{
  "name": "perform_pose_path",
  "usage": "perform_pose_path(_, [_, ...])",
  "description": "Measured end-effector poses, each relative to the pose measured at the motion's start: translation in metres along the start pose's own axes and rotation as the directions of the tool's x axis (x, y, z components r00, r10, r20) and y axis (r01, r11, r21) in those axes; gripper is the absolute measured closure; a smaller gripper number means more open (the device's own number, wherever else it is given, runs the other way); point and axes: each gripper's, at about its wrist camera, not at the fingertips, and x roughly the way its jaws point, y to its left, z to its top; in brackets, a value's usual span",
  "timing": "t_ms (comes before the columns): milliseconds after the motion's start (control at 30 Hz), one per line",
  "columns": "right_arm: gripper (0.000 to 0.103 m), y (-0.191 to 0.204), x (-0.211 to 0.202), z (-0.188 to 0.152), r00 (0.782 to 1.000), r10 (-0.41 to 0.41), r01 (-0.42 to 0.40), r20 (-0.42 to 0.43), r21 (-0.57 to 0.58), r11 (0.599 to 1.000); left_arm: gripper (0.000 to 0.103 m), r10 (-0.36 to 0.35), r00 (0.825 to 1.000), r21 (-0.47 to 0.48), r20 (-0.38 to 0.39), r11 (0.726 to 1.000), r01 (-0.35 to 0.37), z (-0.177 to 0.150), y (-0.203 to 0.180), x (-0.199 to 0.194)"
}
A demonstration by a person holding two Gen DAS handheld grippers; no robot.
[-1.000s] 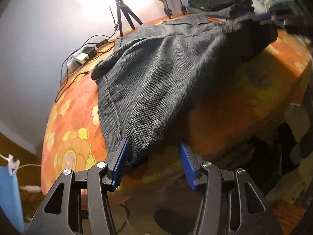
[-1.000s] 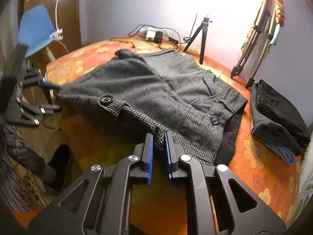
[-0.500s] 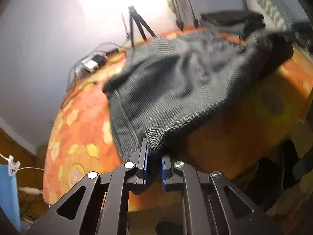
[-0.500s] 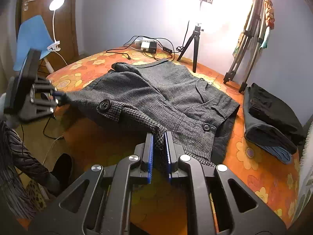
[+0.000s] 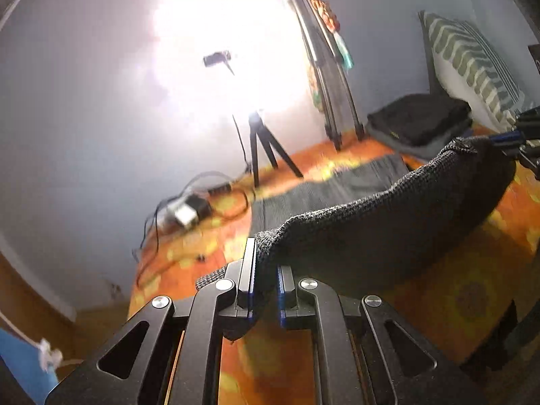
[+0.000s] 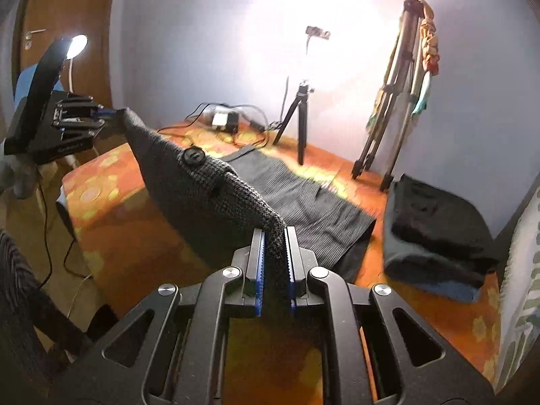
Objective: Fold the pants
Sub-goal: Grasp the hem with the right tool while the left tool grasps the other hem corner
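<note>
Left gripper [image 5: 265, 281] and right gripper [image 6: 275, 263] each clamp tight on opposite waistband corners of the grey knitted pants [image 6: 216, 199].

Orange floral bedspread [image 6: 111, 209] underfoot of everything. Small black tripod [image 6: 298, 121] standing near the far edge, glare of a bright light on the wall behind it. Power strip [image 6: 222, 120] with tangled cables to its left. Taller folded tripod [image 6: 395, 101] leaning at the wall, coloured cloth tied at its top. Stack of dark folded clothes [image 6: 435, 226] at right, just beside a striped pillow [image 5: 472, 64]. Clip lamp [image 6: 77, 45], lit, by a wooden door [image 6: 67, 10]. Blue chair [image 5: 20, 368] at lower left.
</note>
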Motion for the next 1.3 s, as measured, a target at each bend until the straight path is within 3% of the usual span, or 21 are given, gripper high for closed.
perform_pose_path(200, [0.092, -0.026, 0.038, 0.033, 1.0, -0.023, 0.023, -0.011, 0.005, 1.0, 0.096, 0.002, 1.0, -0.009, -0.011, 1.0, -0.002, 0.051, 0.015, 0.064])
perform_pose_path(400, [0.092, -0.071, 0.099, 0.053, 0.997, -0.021, 0.024, -0.075, 0.04, 0.999, 0.096, -0.014, 0.998, -0.008, -0.065, 1.0, 0.014, 0.071, 0.015, 0.133])
perform_pose_path(833, [0.092, -0.118, 0.227, 0.045, 0.974, -0.032, 0.045, -0.226, 0.051, 0.998, 0.096, -0.014, 0.98, -0.034, -0.201, 0.999, 0.007, 0.059, 0.008, 0.254])
perform_pose_path(1300, [0.092, -0.122, 0.295, 0.031, 0.946, -0.098, 0.111, -0.309, 0.025, 0.994, 0.096, 0.019, 0.956, 0.004, -0.293, 1.0, -0.018, 0.052, -0.008, 0.32])
